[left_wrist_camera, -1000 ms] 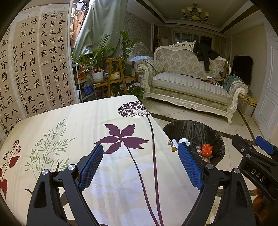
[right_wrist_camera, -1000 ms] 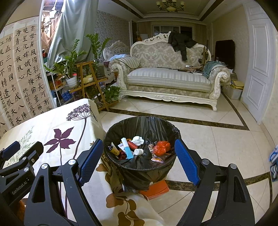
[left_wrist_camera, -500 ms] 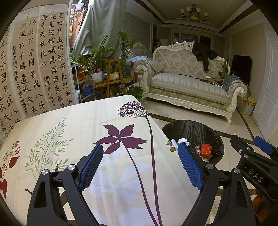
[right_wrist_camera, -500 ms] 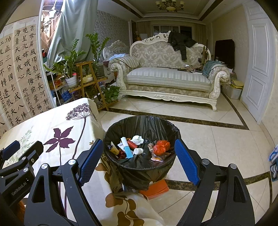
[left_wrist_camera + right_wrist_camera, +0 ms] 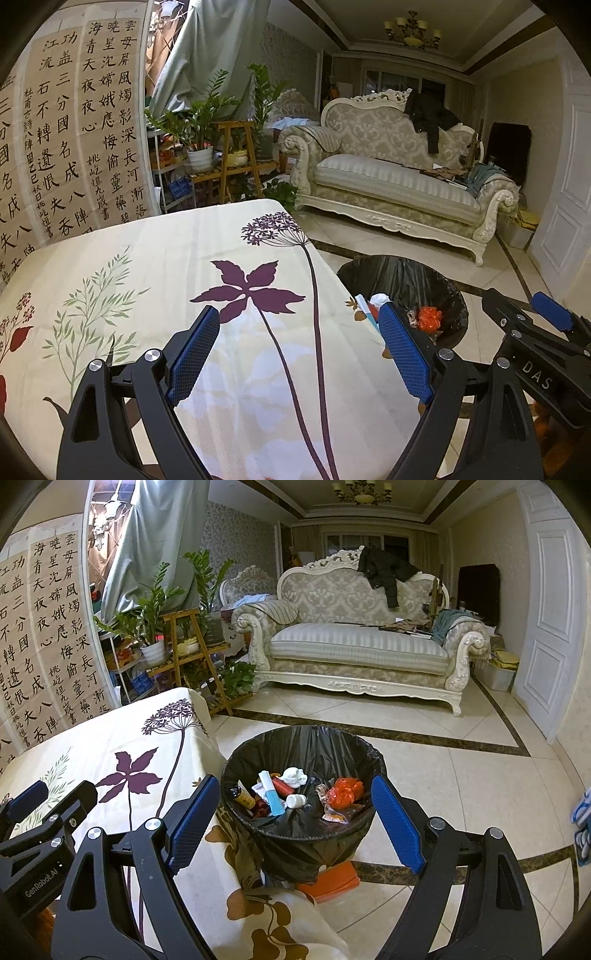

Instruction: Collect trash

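Note:
A black-lined trash bin (image 5: 306, 746) stands on the floor beside the table, holding several pieces of trash: a white crumpled tissue (image 5: 293, 776), an orange wrapper (image 5: 345, 792), a blue tube (image 5: 271, 794) and a small white bottle (image 5: 296, 800). My right gripper (image 5: 291, 812) hovers open over the bin with nothing between its blue pads. My left gripper (image 5: 299, 341) is open above the flowered tablecloth (image 5: 166, 280), empty too. The bin (image 5: 406, 277) shows past the table's right edge in the left wrist view. The right gripper's tip (image 5: 552, 316) appears at the right there.
A cream sofa (image 5: 354, 642) with a black jacket stands at the back. Plants and a wooden stand (image 5: 184, 642) sit by the calligraphy wall (image 5: 48, 627). An orange object (image 5: 328, 880) lies under the bin. A white door (image 5: 550, 602) is at the right. Tiled floor (image 5: 461, 775) surrounds the bin.

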Demonstrator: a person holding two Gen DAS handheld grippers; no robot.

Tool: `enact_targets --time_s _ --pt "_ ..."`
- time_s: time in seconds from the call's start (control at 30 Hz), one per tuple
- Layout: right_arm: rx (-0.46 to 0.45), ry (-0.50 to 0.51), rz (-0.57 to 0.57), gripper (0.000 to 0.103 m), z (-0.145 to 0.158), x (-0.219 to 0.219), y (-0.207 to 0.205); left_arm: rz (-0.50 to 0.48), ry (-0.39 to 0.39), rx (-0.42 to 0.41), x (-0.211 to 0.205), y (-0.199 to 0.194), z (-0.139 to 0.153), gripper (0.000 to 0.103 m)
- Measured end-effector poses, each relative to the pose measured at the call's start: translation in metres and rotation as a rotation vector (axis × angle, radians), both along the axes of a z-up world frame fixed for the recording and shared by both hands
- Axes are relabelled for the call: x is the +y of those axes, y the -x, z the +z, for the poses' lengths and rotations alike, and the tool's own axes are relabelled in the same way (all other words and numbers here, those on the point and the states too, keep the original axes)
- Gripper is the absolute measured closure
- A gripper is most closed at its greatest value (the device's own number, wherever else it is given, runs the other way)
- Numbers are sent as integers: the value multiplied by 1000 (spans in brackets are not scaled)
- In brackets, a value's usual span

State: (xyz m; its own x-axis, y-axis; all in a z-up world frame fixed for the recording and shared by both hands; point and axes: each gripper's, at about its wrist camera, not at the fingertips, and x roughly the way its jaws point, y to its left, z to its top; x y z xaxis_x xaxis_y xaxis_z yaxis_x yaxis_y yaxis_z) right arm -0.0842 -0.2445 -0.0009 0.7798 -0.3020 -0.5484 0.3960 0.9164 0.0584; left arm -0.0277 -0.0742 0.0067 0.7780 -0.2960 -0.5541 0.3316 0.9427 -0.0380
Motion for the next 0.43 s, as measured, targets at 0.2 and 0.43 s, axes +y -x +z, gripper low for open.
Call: enact_targets --time_s 0.2,0.43 --pt "4 2 4 21 -2 2 0 21 -12 -14 3 -4 2 18" --pt "23 11 30 21 -4 19 -10 44 -3 48 21 -18 -6 18"
